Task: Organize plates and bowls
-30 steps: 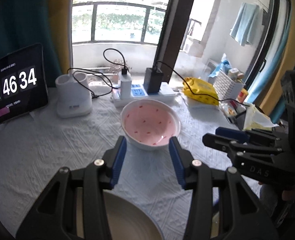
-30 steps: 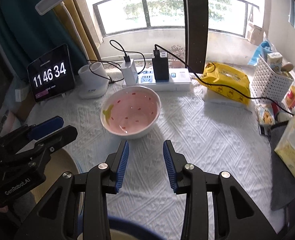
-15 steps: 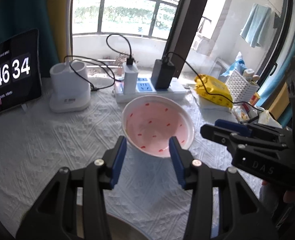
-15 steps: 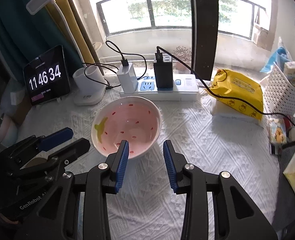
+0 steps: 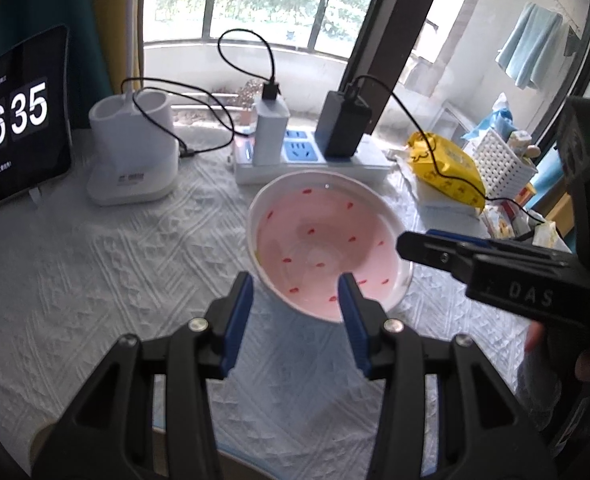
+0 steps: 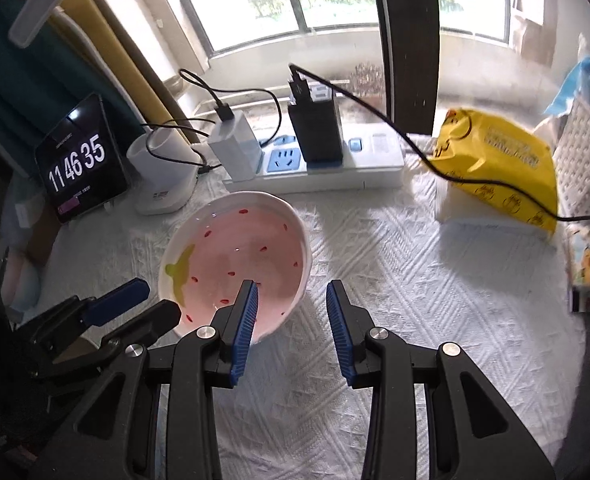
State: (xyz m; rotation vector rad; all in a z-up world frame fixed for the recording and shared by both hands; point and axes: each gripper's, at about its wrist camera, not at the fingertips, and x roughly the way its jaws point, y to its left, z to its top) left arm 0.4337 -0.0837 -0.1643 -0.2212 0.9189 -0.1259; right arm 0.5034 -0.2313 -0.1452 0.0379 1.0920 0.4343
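Observation:
A white bowl (image 5: 323,240), pink inside with red specks and a yellow mark, stands on the white tablecloth (image 5: 95,280). My left gripper (image 5: 294,292) hangs open just before its near rim, nothing between the blue pads. My right gripper (image 6: 292,300) is open too; in the picture its left finger overlaps the bowl (image 6: 247,256) inside and the bowl's right rim falls between the fingers. Each wrist view shows the other gripper: the right gripper (image 5: 423,242) by the bowl's right side, the left gripper (image 6: 151,300) by its left. A plate's edge (image 5: 255,460) shows under the left gripper.
Behind the bowl lie a power strip (image 6: 375,156) with two chargers and cables, a white holder (image 5: 131,152) and a tablet clock (image 6: 79,164). A yellow pack (image 6: 499,164) and a white basket (image 5: 503,164) sit to the right.
Both grippers have come forward and down toward the bowl, which now looks larger and closer. The right gripper has shifted left onto the bowl's right rim. Both jaws stay the same width.

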